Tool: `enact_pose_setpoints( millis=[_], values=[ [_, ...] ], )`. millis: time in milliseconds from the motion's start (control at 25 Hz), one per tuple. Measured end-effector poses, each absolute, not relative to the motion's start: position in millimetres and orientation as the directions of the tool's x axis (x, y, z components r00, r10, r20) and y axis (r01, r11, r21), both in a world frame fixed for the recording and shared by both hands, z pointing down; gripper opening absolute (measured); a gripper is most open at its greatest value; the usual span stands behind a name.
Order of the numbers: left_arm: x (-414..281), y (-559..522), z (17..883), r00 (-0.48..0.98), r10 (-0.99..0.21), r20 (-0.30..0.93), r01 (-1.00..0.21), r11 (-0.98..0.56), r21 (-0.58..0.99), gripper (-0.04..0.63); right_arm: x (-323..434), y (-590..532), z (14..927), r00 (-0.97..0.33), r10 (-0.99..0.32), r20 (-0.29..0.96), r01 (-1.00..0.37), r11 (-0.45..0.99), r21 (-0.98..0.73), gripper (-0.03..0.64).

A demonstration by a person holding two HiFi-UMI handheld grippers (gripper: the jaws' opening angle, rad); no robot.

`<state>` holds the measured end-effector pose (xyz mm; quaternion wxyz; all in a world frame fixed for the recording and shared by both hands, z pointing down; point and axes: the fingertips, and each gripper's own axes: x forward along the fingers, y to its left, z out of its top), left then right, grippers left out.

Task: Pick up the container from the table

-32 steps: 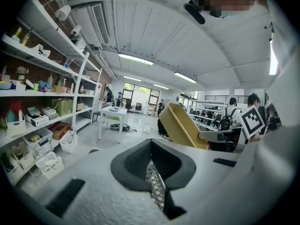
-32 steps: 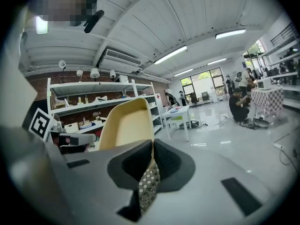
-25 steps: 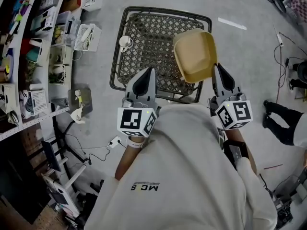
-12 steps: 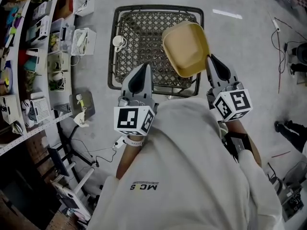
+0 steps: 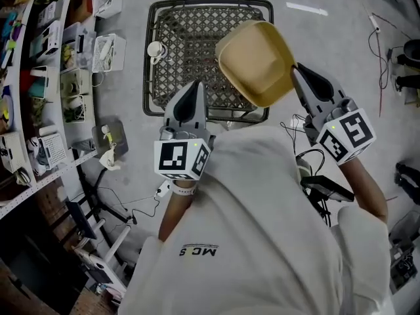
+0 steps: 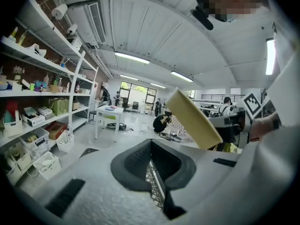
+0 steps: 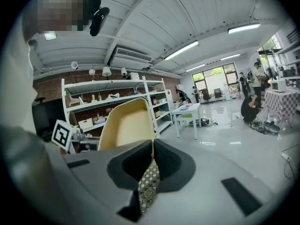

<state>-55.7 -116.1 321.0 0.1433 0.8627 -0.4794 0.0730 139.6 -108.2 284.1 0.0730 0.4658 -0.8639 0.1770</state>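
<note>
The tan, shallow container (image 5: 256,61) hangs tilted in the air over the right part of the black wire-mesh table (image 5: 190,28). My right gripper (image 5: 296,71) is shut on its rim at the right edge; in the right gripper view the container (image 7: 125,124) stands just beyond the closed jaws (image 7: 152,146). My left gripper (image 5: 195,87) is shut with nothing in it, near the table's front edge, left of the container. From the left gripper view the container (image 6: 193,118) shows edge-on to the right of the jaws (image 6: 151,146).
A white cup (image 5: 155,48) sits on the mesh table's left side. Shelves (image 5: 39,77) crowded with boxes and baskets run along the left. Cables (image 5: 379,38) trail over the grey floor at right. A white table (image 6: 110,110) and people stand far off.
The container has risen a little and tipped more, carried by my right gripper, which has swung out to the right. My left gripper has barely moved.
</note>
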Motion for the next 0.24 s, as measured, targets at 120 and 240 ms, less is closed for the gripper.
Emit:
enact_pose_setpoints(
  millis=[120,240],
  values=[
    [-50.6,-117.7,319.4,0.535,-0.805,0.257,-0.845,-0.506,0.174,0.012,138.3,-109.3,243.2,-0.575,-0.775,0.263,-0.811,0.495,-0.312,0.028],
    [-44.4,-123.4,313.0,0.533,-0.813,0.236,-0.846,-0.504,0.174,0.012,131.8,-109.5,206.0,-0.604,-0.768,0.213,-0.769,0.493,-0.406,0.028]
  ],
)
